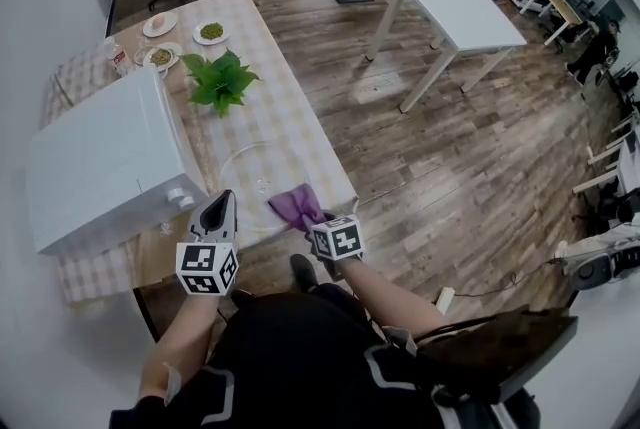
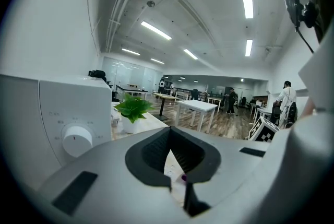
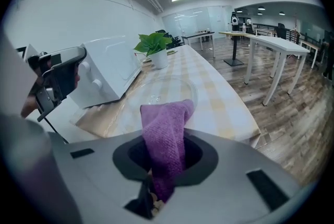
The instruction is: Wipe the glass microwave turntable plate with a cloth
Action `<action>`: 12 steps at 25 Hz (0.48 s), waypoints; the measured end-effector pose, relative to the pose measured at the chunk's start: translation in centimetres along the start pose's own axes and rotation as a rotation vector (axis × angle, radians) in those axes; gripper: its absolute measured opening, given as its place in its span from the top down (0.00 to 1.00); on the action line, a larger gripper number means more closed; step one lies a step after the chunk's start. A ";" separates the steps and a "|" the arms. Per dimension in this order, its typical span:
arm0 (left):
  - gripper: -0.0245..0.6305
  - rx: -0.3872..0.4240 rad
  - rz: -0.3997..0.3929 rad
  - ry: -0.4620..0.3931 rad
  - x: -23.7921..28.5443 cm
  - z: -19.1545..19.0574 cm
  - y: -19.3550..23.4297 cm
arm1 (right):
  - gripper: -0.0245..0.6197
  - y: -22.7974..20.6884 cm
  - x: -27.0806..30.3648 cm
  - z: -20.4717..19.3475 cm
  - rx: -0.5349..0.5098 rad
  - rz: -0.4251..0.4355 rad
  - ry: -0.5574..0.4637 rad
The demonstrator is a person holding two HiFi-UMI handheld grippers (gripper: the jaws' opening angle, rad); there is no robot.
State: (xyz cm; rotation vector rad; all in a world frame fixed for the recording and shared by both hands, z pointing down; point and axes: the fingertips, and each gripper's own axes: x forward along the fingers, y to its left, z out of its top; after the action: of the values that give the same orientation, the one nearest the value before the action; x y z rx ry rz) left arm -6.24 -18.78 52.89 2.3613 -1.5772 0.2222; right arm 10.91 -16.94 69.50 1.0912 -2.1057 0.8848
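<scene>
Glass plate [image 1: 248,179] just beyond right gripper [image 1: 310,222] with purple cloth [image 1: 295,205]

- Beside the microwave [image 1: 105,162], the purple cloth [image 1: 297,207] is covering the near rim of the glass plate [image 1: 243,169].
- Beyond the microwave, the small dishes [image 1: 197,34] are showing contents too small to identify.

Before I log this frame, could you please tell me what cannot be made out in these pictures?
Glass plate: any smudges, too faint in the head view; near rim hidden behind the cloth in the right gripper view.
Right gripper: fingertips buried in the cloth, same view.
Far dishes: contents too small, head view.
</scene>
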 end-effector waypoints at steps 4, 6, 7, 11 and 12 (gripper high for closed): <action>0.95 -0.002 0.011 0.012 0.0 -0.3 0.1 | 0.85 0.4 -0.8 -0.7 -0.005 0.005 0.007; 0.95 0.002 0.010 0.009 0.0 -0.2 0.1 | 0.85 0.7 -1.4 -0.4 -0.012 0.010 -0.005; 0.95 0.006 0.011 0.008 0.0 -0.2 0.1 | 0.85 0.9 -1.6 0.1 -0.019 0.014 -0.017; 0.95 0.014 0.026 0.005 -0.2 0.3 0.5 | 0.85 1.6 -2.7 2.3 -0.057 0.024 -0.065; 0.95 0.010 0.030 0.000 -0.3 0.5 0.6 | 0.85 1.8 -2.9 2.9 -0.059 0.029 -0.075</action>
State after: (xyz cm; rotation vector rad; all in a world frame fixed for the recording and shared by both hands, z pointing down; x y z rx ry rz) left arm -6.93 -18.92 52.40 2.3466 -1.6158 0.2364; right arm 10.24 -17.12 65.04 1.0813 -2.2001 0.8017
